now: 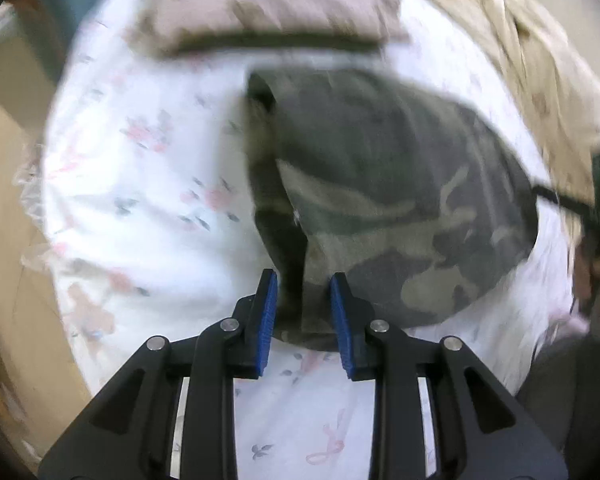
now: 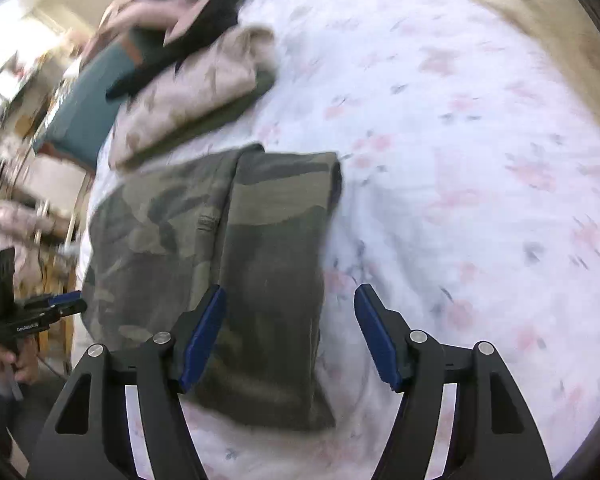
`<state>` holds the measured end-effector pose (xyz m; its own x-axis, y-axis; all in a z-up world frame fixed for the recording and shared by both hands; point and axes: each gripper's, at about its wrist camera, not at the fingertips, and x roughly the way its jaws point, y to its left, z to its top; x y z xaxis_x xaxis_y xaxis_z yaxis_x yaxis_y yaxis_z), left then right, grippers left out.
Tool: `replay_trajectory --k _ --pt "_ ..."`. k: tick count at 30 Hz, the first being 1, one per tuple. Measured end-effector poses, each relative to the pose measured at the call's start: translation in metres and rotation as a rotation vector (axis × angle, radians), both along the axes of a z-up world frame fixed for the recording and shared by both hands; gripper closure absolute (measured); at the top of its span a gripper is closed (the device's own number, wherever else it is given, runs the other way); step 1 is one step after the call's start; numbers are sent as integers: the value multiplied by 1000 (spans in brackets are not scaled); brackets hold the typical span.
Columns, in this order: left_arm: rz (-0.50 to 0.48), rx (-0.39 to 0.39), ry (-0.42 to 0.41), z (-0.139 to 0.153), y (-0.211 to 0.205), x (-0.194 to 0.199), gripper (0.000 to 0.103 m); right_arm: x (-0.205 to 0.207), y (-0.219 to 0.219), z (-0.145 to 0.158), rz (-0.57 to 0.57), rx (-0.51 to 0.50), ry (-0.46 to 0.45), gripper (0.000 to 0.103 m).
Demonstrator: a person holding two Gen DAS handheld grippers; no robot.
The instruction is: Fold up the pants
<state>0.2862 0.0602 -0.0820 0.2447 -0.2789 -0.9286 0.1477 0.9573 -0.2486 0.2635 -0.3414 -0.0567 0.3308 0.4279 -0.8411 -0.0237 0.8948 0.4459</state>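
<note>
Camo pants pinched in left claw; right claw wide.

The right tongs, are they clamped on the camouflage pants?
No. The right tongs stand wide open above the camouflage pants, with a clear gap between the blue pads.

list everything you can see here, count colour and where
camo pants: one, green camouflage, folded on the bed near its edge
bedsheet: one, white with pink flowers, under everything
folded clothes stack: one pile, pale pink-beige over dark olive, beyond the pants
beige bedding: one, tan, along the far side of the bed
teal chair or box: one, beside the bed, blurred
left gripper: black with blue pads, closed on a fold of the pants
right gripper: black with blue pads, open over the pants
</note>
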Motion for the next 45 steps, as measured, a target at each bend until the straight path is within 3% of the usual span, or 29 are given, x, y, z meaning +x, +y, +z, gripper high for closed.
replay_trajectory --k 2,5,7,9,10,11,12,14,17,19,21,23,26,29,32,36,38,41,45 --pt "26 -4 -28 2 -3 -4 72 -18 2 12 -20 55 -40 35" --pt "4 -10 55 -22 -22 -9 71 -42 16 10 -25 86 -28 40" --pt "-7 8 59 -33 -33 -17 71 -52 30 2 22 121 -7 45" --pt "-14 9 28 -34 -39 -22 78 -57 43 -7 67 89 19 44" --pt "-22 -9 20 -34 -41 -25 87 -56 50 -14 94 99 32 47" --pt "-35 -14 25 -36 -43 -26 97 -55 54 -19 108 81 42 65" --pt "-38 -11 13 -35 -44 -27 98 -53 58 -23 125 43 44 90" --pt "-37 -52 -14 -22 -38 -32 99 -54 58 -15 144 64 -7 91" --pt "-41 -120 -79 7 -24 -40 100 -73 43 20 147 110 -143 93" --pt "-56 -142 -82 14 -22 -46 100 -81 30 32 122 163 -175 93" --pt "-73 -126 -54 7 -21 -47 100 -81 28 26 133 184 -134 93" --pt "-77 -45 -12 -10 -25 -50 100 -79 39 10 169 139 -54 93" --pt "-117 54 31 -34 -39 -47 98 -76 63 -23 219 -5 66 92" --pt "-98 110 60 -43 -39 -46 90 -73 67 -36 225 -15 142 91" --pt "-72 144 64 -30 -31 -50 88 -74 51 -20 178 17 105 86" --pt "-23 177 -150 12 -24 -56 88 -81 20 8 76 84 2 86" --pt "0 153 -235 24 -30 -53 88 -77 16 22 47 108 -88 86" --pt "-19 77 -235 17 -52 -39 88 -62 33 22 83 112 -140 86" --pt "-91 100 -121 -24 -84 -21 88 -40 63 -13 151 80 -60 86"
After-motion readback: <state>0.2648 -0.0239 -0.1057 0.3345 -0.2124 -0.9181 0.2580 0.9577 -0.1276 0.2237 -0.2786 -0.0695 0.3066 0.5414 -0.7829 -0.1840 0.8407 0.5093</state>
